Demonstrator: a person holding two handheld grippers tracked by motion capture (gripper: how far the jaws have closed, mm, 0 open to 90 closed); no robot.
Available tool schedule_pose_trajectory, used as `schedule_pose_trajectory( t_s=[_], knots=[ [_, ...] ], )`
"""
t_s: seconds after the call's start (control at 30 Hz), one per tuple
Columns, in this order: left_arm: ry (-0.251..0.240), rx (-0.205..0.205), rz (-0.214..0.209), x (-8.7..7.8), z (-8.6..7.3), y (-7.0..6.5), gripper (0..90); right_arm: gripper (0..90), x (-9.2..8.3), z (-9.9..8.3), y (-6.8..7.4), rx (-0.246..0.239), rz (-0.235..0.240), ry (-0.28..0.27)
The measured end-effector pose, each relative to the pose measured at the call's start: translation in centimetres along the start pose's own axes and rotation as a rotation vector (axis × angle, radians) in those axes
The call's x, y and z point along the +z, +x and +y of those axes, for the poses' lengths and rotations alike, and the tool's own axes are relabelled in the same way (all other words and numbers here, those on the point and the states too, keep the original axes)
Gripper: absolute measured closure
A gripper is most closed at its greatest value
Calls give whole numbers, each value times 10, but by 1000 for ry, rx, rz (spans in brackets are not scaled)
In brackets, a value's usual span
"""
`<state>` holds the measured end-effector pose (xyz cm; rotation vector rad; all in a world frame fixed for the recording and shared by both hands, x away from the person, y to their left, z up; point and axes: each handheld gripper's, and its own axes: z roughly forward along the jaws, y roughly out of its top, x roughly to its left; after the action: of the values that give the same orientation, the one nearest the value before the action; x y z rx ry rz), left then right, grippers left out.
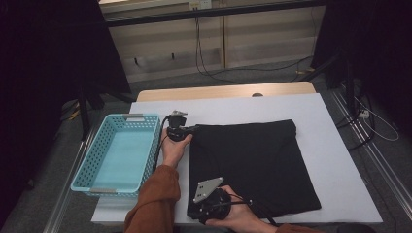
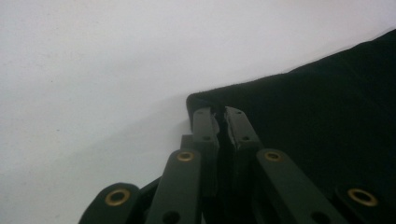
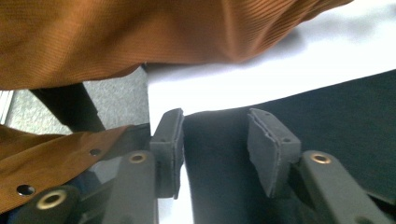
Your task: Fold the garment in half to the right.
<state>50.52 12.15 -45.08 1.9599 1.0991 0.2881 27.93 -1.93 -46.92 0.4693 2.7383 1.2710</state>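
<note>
Pinching the black cloth corner, my left tool is shut; my right tool straddles its edge half-open, and the high view adds a blue basket.

Left gripper pinched, right gripper agape.

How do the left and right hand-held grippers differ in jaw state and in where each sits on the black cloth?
The left hand-held gripper is shut on the far left corner of the black cloth; the right hand-held gripper stands open, the cloth's near left corner between its pads, unpinched. The left sits beside the blue basket, the right at the table's near edge. Both work the cloth's left side.
</note>
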Motion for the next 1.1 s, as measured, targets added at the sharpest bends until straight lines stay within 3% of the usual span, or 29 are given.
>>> schedule_pose_trajectory(
  t_s=[0.3, 0.5, 0.63, 0.8, 0.97, 1.1],
  knots=[
    [0, -11, 1, 1, 0, 0, 842, 466, 4, 2, 10, -52, -29, 20],
    [-1, -14, 0, 0, 0, 0, 842, 501, 4, 2, 16, -71, -35, 26],
    [0, -13, 1, 1, 1, 0, 842, 652, 4, 3, 17, -79, -43, 34],
    [-2, -11, 4, 0, 2, 0, 842, 836, 3, 4, 12, -47, -74, 34],
    [-7, -17, 1, 0, 2, 0, 842, 882, -1, 4, 8, -33, -72, 30],
    [-12, -28, -3, 1, 3, -1, 843, 885, -12, 5, 3, 3, -53, -21]
  ],
)
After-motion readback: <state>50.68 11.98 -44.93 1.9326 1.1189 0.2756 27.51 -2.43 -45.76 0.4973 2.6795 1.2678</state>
